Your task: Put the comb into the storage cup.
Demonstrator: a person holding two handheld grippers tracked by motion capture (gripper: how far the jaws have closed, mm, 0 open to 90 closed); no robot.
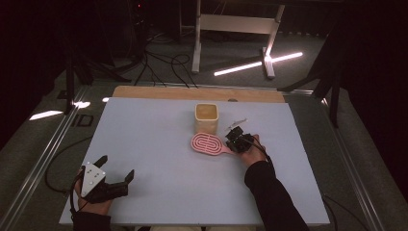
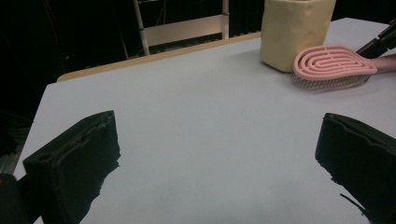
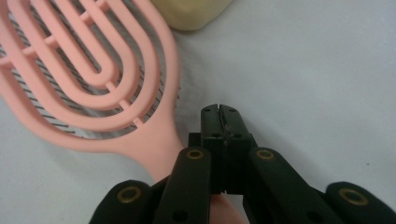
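Note:
A pink vented hairbrush [image 1: 207, 143] [image 2: 334, 63] [image 3: 88, 70] lies on the white table just in front of a cream square cup [image 1: 207, 117] [image 2: 294, 32] [image 3: 191, 11]. My right gripper [image 1: 228, 142] [image 3: 222, 114] is at the brush's handle end, its jaws shut pad to pad. The handle runs underneath them and no pink shows between the pads. From the left gripper view the right gripper [image 2: 378, 42] sits over the handle at the far right. My left gripper [image 1: 117, 167] [image 2: 219, 154] rests at the near left corner, jaws wide open over bare table.
The white table sheet [image 1: 159, 159] has a wooden strip [image 1: 192, 93] along its far edge. Beyond it stand a white table frame [image 1: 235, 29] and floor cables [image 1: 163, 67]. Metal rails [image 1: 43, 159] run along both sides.

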